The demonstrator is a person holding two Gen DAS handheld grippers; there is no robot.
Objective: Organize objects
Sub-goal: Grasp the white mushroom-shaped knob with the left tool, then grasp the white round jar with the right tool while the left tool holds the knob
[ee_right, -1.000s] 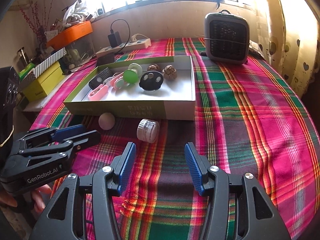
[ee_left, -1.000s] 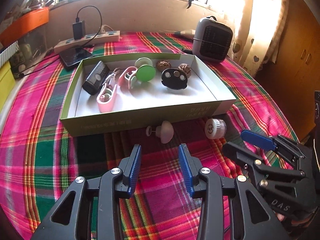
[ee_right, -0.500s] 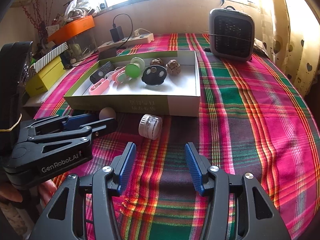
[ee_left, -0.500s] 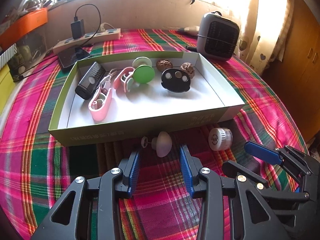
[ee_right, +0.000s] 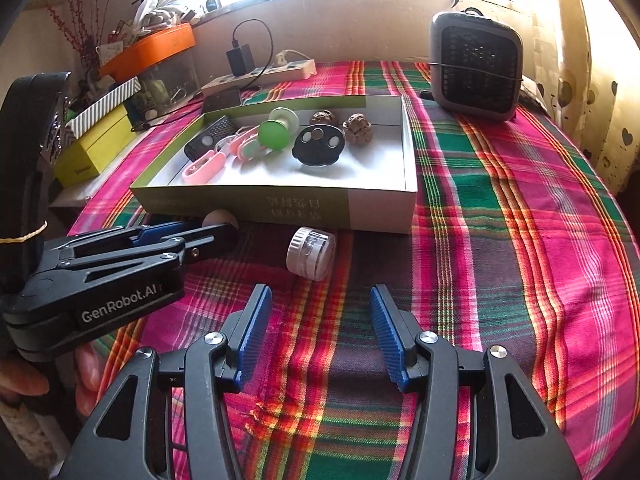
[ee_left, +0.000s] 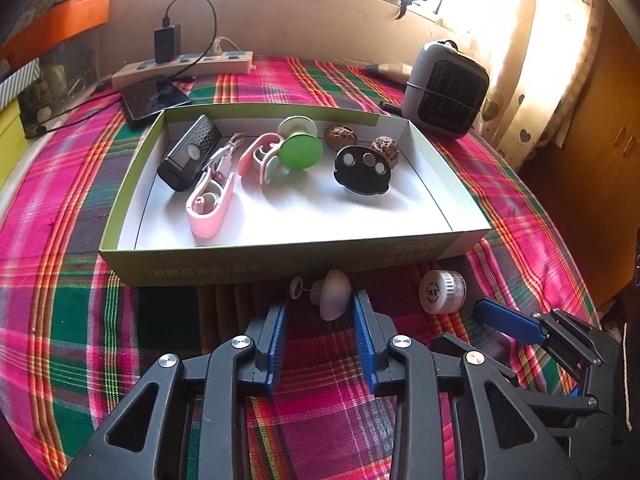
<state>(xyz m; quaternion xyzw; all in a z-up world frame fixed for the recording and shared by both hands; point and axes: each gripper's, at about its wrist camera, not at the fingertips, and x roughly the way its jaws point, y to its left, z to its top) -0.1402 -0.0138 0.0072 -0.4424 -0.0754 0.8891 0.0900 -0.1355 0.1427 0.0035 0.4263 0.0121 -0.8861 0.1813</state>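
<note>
My left hand-held gripper (ee_left: pixel 320 312) tilts down, jaws closing around the beige mushroom-shaped knob (ee_left: pixel 335 294), half hidden from the right view; my right hand-held gripper (ee_right: pixel 320 322) gapes apart.

Both grippers: black plastic scissor-link frames w/ triangular cut-outs, silver round screws at pivots, ribbed blue pads on fingers. Left gripper (ee_right: pixel 224 236) carries white "GenRobot.AI" lettering on side; thin yellow band round its black body. Right gripper (ee_right: pixel 320 332) same build
</note>
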